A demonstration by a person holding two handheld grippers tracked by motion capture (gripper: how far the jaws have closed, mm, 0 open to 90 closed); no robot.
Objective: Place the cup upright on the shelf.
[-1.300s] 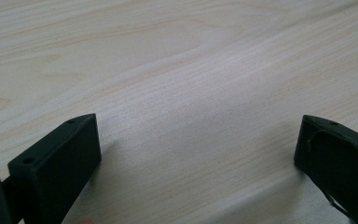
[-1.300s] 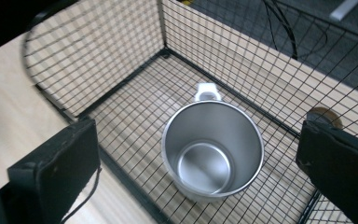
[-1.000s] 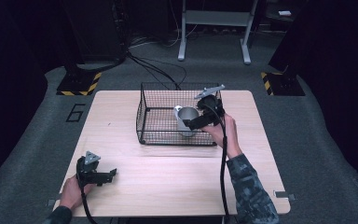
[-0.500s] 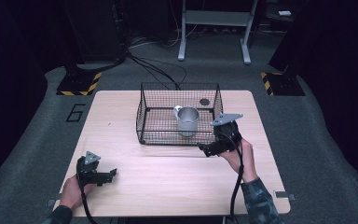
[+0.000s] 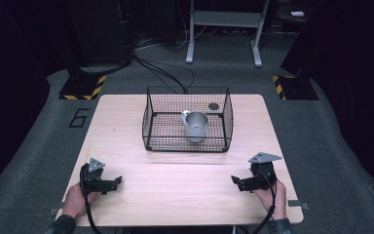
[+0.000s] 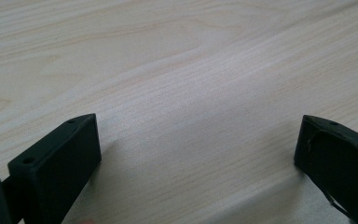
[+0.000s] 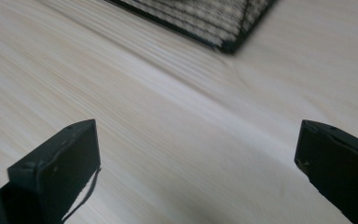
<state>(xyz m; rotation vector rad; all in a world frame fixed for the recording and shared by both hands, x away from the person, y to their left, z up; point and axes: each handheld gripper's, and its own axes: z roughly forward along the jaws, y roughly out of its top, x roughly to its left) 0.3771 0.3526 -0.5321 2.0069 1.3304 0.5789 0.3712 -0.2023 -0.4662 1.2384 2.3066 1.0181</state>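
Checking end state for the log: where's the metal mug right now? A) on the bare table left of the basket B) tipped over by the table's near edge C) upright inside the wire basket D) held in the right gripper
C: the metal mug stands upright inside the wire basket, and the right gripper is open over bare table, well apart from it.

Right gripper (image 7: 198, 158): we see its two black jaws rising from the bottom edge, standing wide apart with nothing between them.
Left-hand jaw: we note a thin dark strip hanging loose at its inner edge.
Table (image 7: 168, 121): we find pale wood grain beneath the jaws, bare in the gap.
Wire basket (image 7: 205, 18): we record a black mesh corner at the top edge, resting on the table, well apart from the jaws and slightly blurred.
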